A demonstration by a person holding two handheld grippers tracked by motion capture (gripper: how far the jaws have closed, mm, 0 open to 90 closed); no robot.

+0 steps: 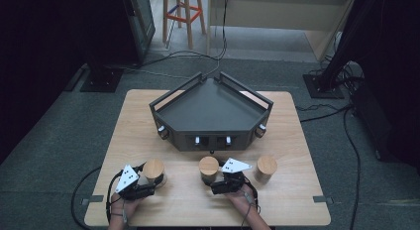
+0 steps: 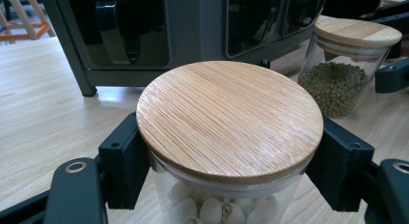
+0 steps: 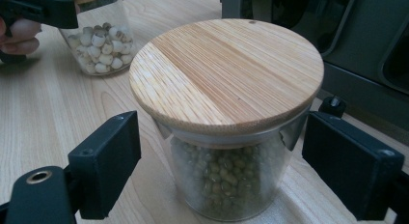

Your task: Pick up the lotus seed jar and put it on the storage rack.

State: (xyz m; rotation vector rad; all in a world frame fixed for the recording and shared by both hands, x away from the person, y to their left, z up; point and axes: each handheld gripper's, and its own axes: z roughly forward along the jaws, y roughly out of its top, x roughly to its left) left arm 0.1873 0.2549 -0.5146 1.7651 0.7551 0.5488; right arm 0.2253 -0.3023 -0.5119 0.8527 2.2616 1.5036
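Left gripper [image 2: 226, 171]: jaws pressed against the white-seed jar [image 2: 212, 207], seemingly gripping it for lifting;
Right gripper [image 3: 217, 166]: jaws apart, straddling the green-bean jar [image 3: 229, 185], untouched

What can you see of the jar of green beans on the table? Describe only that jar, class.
The jar of green beans is a short, round, clear glass jar, about two-thirds full of small green beans. A flat, round, pale wooden lid sits level on top, wider than the glass. It stands upright on the wooden table, middle of three jars, before the dark tray rack. The right gripper straddles it, jaws open, apart from the glass.
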